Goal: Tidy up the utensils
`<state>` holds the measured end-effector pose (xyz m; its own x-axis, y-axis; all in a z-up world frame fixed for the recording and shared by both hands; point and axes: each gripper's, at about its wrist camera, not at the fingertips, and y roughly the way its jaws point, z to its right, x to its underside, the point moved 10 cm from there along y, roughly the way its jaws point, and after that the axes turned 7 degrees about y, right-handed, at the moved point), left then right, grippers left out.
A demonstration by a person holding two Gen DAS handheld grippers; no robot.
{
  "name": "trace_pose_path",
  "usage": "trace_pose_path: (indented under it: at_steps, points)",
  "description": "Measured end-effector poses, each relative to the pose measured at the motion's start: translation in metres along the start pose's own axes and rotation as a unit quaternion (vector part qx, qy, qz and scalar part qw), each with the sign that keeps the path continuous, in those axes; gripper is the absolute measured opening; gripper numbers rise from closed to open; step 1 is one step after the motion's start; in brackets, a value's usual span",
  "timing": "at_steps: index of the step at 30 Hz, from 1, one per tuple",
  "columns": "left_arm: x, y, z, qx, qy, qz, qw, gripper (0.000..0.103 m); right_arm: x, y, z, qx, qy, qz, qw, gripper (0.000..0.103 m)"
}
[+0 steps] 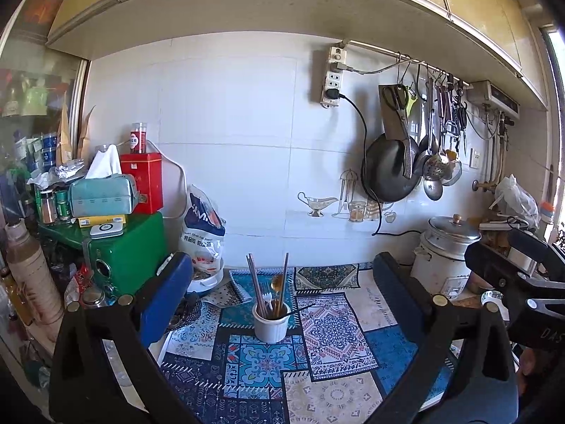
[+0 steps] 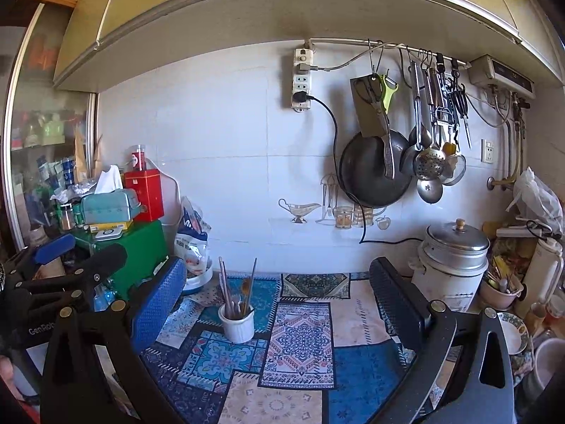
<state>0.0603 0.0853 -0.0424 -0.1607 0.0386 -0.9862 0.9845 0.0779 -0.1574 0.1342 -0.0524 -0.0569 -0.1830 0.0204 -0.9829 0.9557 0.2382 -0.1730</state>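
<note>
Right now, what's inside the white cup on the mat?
The white cup holds chopsticks, a gold spoon, a small fork and one dark utensil leaning out. Their lower ends and the cup bottom are hidden.

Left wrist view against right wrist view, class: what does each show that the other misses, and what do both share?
Only the left wrist view shows the stack of paper cups at the far left. Only the right wrist view shows the pink bowl and patterned plate at the right. Both show the white utensil cup holding chopsticks on the patchwork mat, and the rice cooker.

Wall: white tile (image 1: 229, 123) | Overhead: yellow cabinets (image 2: 247, 3) | Counter: patchwork-print mat (image 2: 300, 346) | Light: daylight, right side
</note>
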Motion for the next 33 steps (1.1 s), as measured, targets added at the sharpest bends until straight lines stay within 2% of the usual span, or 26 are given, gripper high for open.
trace_pose_path:
  at_steps: [33]
  points:
    - [-0.008,0.009,0.016,0.019,0.012,0.008,0.9997,0.102,-0.006,0.006,0.007,0.007,0.000,0.007,1.000,0.103]
